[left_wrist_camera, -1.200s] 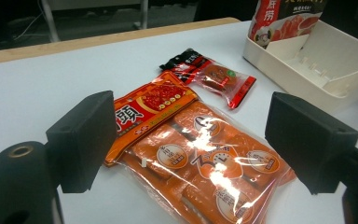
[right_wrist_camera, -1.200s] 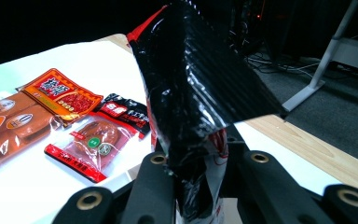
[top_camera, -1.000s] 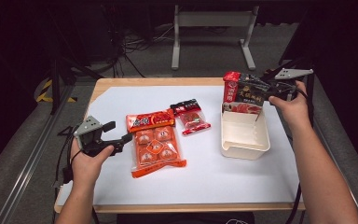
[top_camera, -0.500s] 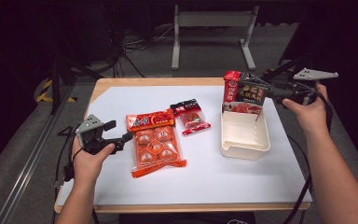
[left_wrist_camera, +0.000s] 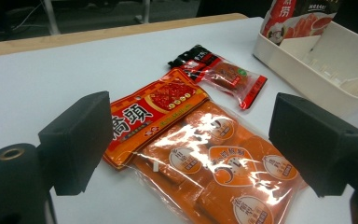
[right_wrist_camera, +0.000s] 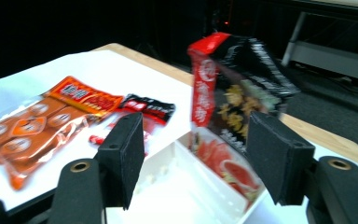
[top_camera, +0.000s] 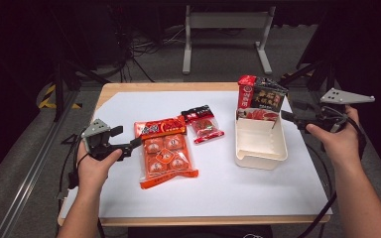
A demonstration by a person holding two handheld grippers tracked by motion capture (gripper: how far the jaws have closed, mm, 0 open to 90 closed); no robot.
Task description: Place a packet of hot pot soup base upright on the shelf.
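High view shows the right gripper (top_camera: pixel 288 117) drawn back to the right of the white plastic bin (top_camera: pixel 259 144), its jaws having just opened and now standing apart with nothing between them. A second ago it was at the red-and-black hotpot pouch (top_camera: pixel 259 98); now that pouch stands upright by itself at the far end of the bin, leaning on the back wall, so the placing looks done and the next packet is likely due. Left of the bin, on the matte white table (top_camera: pixel 228 183), lie a small crinkly red-and-black snack packet (top_camera: pixel 203 123) and a large glossy orange bag (top_camera: pixel 164 152) of individually wrapped pieces. Left gripper (top_camera: pixel 129 145) hovers at that bag's left edge, jaws apart and empty.
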